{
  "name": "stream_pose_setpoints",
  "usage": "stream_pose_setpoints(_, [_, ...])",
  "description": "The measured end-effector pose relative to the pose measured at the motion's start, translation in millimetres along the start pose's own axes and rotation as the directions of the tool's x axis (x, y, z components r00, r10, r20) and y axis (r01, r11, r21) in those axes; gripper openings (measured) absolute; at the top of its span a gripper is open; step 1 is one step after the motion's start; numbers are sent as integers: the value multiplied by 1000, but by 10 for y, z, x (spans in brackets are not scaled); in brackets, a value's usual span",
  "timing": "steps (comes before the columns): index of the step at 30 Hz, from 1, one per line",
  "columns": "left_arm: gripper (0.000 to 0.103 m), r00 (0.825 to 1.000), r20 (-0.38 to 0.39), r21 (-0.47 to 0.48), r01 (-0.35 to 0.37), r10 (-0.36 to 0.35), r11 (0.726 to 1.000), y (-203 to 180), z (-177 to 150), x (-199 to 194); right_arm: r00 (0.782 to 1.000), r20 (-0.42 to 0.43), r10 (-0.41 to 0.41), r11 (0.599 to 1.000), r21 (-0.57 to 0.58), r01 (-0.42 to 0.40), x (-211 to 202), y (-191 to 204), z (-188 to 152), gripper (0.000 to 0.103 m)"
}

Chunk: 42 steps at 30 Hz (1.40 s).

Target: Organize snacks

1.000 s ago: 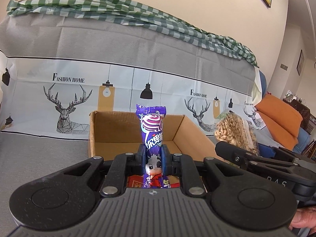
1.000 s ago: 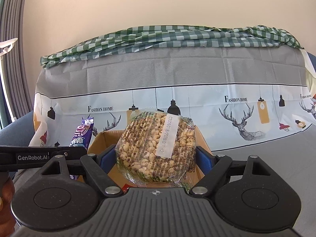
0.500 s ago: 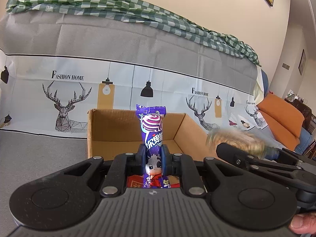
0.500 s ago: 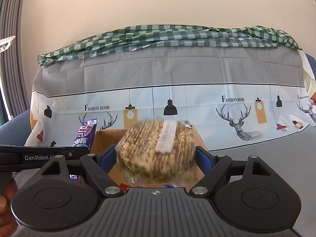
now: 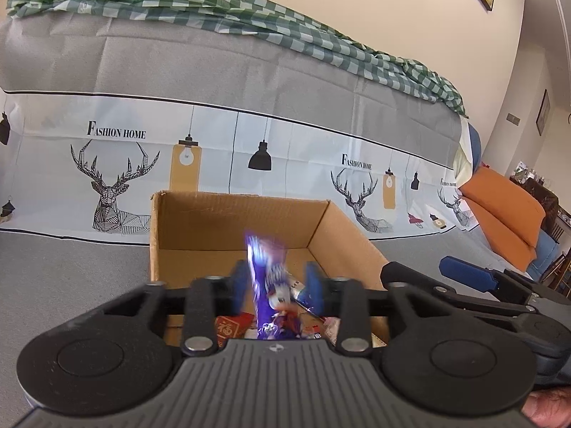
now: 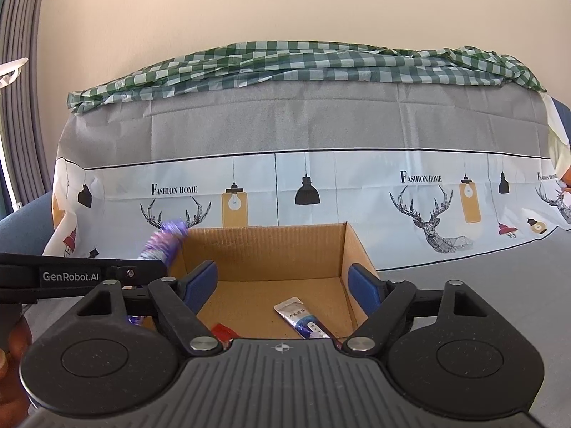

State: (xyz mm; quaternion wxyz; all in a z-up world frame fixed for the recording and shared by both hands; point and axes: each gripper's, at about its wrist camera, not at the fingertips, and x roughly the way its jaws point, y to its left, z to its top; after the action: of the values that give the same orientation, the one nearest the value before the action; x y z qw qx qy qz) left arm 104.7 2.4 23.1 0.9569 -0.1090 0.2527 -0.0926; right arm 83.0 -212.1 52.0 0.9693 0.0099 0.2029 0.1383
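Cardboard box (image 5: 228, 228): open-topped, centre of both wrist views, on grey cloth before a deer-print cover.
Left gripper (image 5: 276, 281): jaws have just been opening; blurred purple candy packet (image 5: 266, 278) sits loose between them, over the box.
Right gripper (image 6: 283, 283): jaws wide apart, nothing between them, above the box.
Box floor: silver-blue sachet (image 6: 303, 319) at lower centre, red packet (image 6: 221, 331) at its left.

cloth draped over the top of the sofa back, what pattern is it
Green and white check cloth; clearest in the right wrist view.
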Motion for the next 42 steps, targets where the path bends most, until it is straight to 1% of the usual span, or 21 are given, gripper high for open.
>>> stream_pose_setpoints(6, [53,1000,7,-15,-11,12,1000,45,17,-32,1000,2,-27,999,25,27,8,-52,9,95])
stream_pose_setpoints(8, [64,1000,10,-11,-21,21,1000,62,23,-49,999,-3,-35,999,31,35,21,-67,7,97])
stream_pose_setpoints(9, [66,999,20,-8,-28,28,1000,72,26,-76,999,-4,-38,999,35,38,22,-69,4,99])
stream_pose_setpoints(11, [79,998,50,0,-41,41,999,94,32,-147,999,-7,-39,998,43,40,22,-71,-1,102])
stream_pose_setpoints(13, [84,995,84,16,-60,58,998,108,33,-236,999,-13,-36,998,47,36,24,-62,-3,102])
stream_pose_setpoints(16, [85,991,100,6,-85,84,996,137,25,-388,998,28,-48,998,51,47,-63,-39,20,102])
stream_pose_setpoints(18, [85,991,66,-62,-112,116,992,189,56,-485,995,73,-62,997,58,58,-173,-49,43,102])
stream_pose_setpoints(20, [85,989,36,-71,-137,140,988,166,100,-600,993,92,-71,995,77,64,-283,-83,42,102])
stream_pose_setpoints(22, [86,989,39,-71,-142,145,987,114,100,-781,993,72,-90,992,100,82,-378,-119,17,102])
stream_pose_setpoints(23, [89,989,29,-77,-143,146,987,88,79,-858,993,52,-103,989,109,97,-429,-132,-6,102])
stream_pose_setpoints(24, [93,989,1,-91,-147,147,985,66,38,-921,993,31,-112,988,115,108,-490,-140,-45,102])
stream_pose_setpoints(25, [103,988,-37,-112,-153,150,982,54,-21,-958,993,16,-115,987,118,112,-557,-147,-86,102])
stream_pose_setpoints(26, [102,985,-75,-138,-162,153,977,45,-100,-987,994,4,-113,987,118,112,-623,-150,-121,102])
stream_pose_setpoints(29, [102,962,-190,-189,-230,195,955,-1,-391,-987,995,-14,-96,990,104,97,-804,-162,-226,102])
stream_pose_setpoints(30, [102,958,-202,-183,-239,201,954,-28,-520,-981,995,-18,-96,991,97,97,-857,-160,-261,102])
stream_pose_setpoints(33, [102,953,-190,-109,-259,236,960,-85,-828,-970,994,-50,-98,991,85,102,-903,-168,-354,102])
stream_pose_setpoints(35, [102,928,-267,-83,-292,261,953,-51,-929,-867,992,-92,-87,993,76,94,-859,-163,-414,103])
stream_pose_setpoints(36, [102,930,-271,-81,-280,250,957,-33,-922,-829,991,-104,-84,994,64,91,-838,-152,-438,102])
stream_pose_setpoints(37, [102,937,-246,-58,-270,249,961,-40,-912,-821,991,-110,-83,995,48,88,-816,-136,-457,102])
stream_pose_setpoints(39, [102,936,-205,9,-292,287,957,-80,-888,-789,989,-120,-82,996,27,86,-772,-110,-474,102])
stream_pose_setpoints(42, [102,940,-196,3,-283,278,959,-60,-882,-758,987,-137,-79,996,32,84,-703,-93,-477,102])
